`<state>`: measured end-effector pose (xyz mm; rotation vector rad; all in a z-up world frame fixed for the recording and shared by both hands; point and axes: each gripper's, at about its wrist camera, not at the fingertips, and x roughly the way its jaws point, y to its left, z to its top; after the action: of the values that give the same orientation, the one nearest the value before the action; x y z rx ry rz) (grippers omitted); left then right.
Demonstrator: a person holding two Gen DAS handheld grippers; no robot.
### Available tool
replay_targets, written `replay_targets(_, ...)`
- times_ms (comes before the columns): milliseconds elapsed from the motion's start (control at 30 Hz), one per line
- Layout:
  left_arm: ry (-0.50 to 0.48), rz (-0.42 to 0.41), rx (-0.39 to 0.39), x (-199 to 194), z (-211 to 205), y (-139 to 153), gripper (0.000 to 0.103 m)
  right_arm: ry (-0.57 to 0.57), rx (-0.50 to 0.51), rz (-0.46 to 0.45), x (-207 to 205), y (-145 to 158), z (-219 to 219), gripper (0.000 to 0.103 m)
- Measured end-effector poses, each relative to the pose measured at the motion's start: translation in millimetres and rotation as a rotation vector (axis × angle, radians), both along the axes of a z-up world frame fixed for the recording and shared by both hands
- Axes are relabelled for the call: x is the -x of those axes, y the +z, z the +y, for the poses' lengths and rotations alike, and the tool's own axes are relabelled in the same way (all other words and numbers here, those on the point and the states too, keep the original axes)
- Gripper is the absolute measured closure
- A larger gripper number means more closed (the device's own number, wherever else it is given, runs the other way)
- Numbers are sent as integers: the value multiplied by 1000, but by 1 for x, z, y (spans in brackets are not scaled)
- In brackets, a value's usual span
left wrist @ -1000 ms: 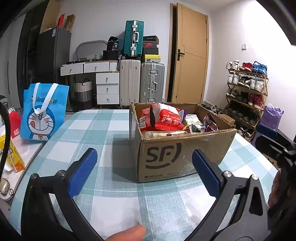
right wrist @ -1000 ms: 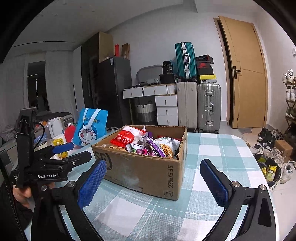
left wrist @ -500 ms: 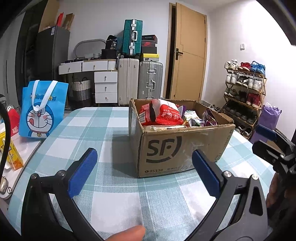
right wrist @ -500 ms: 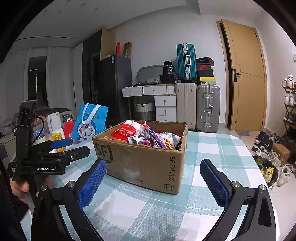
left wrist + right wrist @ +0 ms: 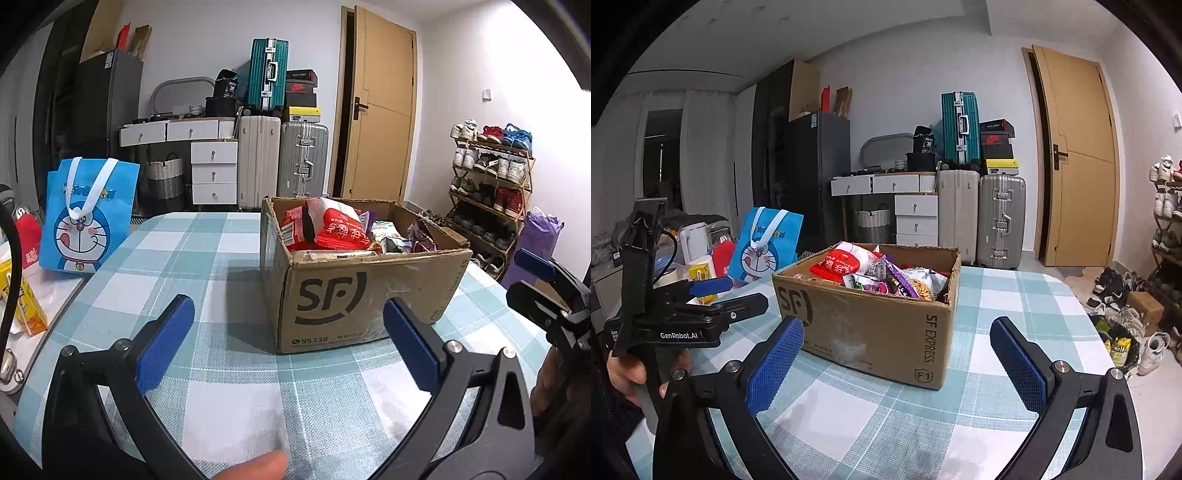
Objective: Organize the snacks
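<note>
In the left wrist view, a blue cartoon tote bag (image 5: pixel 86 218) is standing at the left edge of the frame beside the checked tablecloth (image 5: pixel 236 413). The left gripper (image 5: pixel 288 339) is occupying the lower centre, its jaws standing wide apart and holding nothing, both blue pads above the cloth and short of the carton. The cardboard box (image 5: pixel 354 295) is sitting at centre right on the table, flaps open, with snack packets (image 5: pixel 332 230) piled inside up to the rim, a red one lying uppermost. At the far right edge the right gripper (image 5: pixel 532 280) is showing side-on. In the right wrist view, the left gripper (image 5: pixel 713 291) is appearing at the left, gripped by a hand (image 5: pixel 628 373). The cardboard box (image 5: pixel 879 328) is sitting at centre, and the right gripper (image 5: pixel 897 354) is framing it from the lower centre, jaws likewise spread wide and empty, touching nothing. Suitcases (image 5: pixel 982 218) are standing against the back wall, upper right of centre.
</note>
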<state>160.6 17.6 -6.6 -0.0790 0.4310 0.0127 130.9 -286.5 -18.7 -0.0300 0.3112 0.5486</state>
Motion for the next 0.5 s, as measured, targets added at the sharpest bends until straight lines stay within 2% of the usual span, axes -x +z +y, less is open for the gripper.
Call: replay_targets(500,1,-1,0,0,0,0,1,0,1,-1,0,0,0,0)
